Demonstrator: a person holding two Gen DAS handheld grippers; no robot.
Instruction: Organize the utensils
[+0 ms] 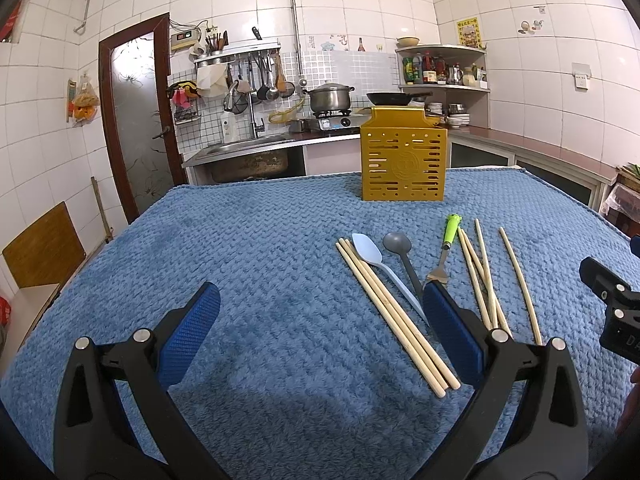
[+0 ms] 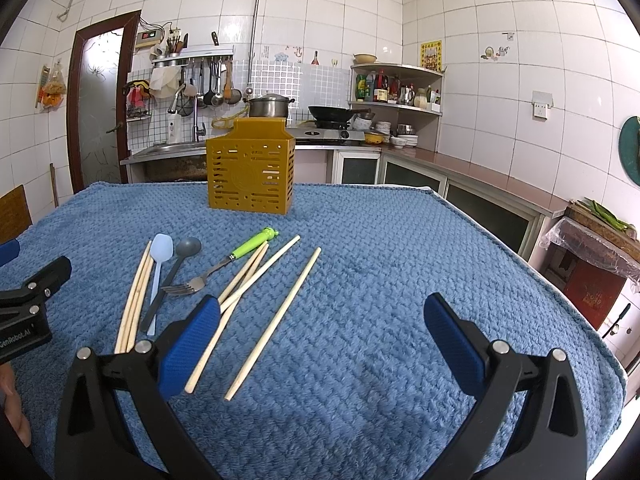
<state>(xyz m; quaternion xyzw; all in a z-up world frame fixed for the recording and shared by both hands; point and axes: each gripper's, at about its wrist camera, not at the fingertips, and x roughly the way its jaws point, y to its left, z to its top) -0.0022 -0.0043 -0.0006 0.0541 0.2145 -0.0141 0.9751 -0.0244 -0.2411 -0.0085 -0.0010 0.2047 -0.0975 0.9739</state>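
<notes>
A yellow slotted utensil holder (image 1: pixel 403 165) (image 2: pixel 251 171) stands upright at the far side of the blue cloth. In front of it lie several wooden chopsticks (image 1: pixel 396 320) (image 2: pixel 276 320), a pale blue spoon (image 1: pixel 370 257) (image 2: pixel 160 256), a grey spoon (image 1: pixel 398 245) (image 2: pixel 180 258) and a fork with a green handle (image 1: pixel 450 236) (image 2: pixel 224 266). My left gripper (image 1: pixel 320 344) is open and empty, low over the cloth, left of the utensils. My right gripper (image 2: pixel 324 344) is open and empty, right of them.
The blue cloth (image 1: pixel 260 240) covers the whole table. Behind it are a sink (image 1: pixel 244 148), a stove with a pot (image 1: pixel 330 98) and a wok (image 2: pixel 332 113), and a corner shelf (image 2: pixel 396 88). A wooden chair (image 1: pixel 40 248) stands at the left.
</notes>
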